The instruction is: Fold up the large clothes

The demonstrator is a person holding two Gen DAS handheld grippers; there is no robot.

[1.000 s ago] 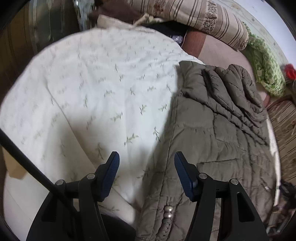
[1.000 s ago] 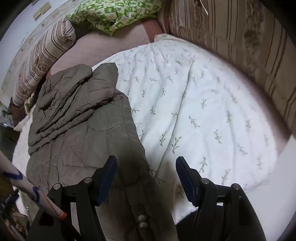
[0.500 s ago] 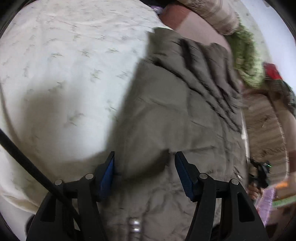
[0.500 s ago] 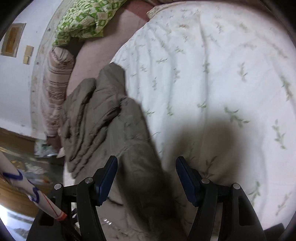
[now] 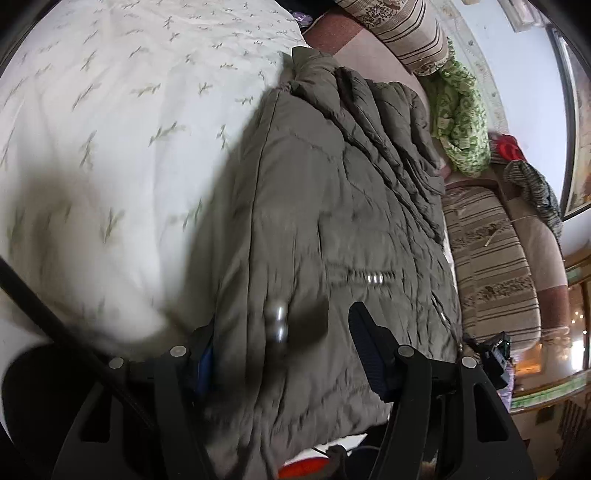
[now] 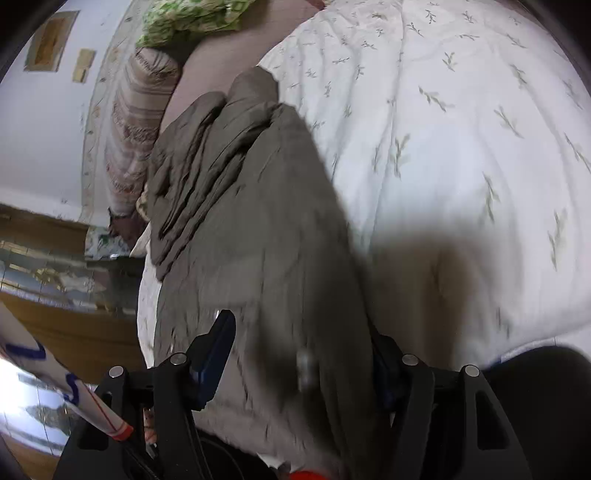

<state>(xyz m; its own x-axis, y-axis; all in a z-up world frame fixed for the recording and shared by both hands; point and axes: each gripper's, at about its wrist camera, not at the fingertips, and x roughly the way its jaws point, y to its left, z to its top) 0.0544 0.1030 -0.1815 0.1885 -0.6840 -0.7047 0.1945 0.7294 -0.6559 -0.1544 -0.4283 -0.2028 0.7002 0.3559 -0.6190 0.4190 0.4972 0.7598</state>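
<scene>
A grey-olive quilted jacket lies on a white bedspread with a green leaf print. Its near hem with metal snaps runs between the fingers of my left gripper, which is open; the left blue pad is partly hidden by the fabric. In the right wrist view the same jacket fills the gap of my right gripper, also open, with the right finger hidden behind the fabric. Both views are blurred.
Striped bolster cushions and a green patterned cloth lie at the bed's far side. A striped cushion lies right of the jacket. The white bedspread spreads to the right in the right wrist view.
Both grippers have moved down and forward over the jacket's near hem; the fabric now sits between the open fingers of each. The jaws have stayed open.
</scene>
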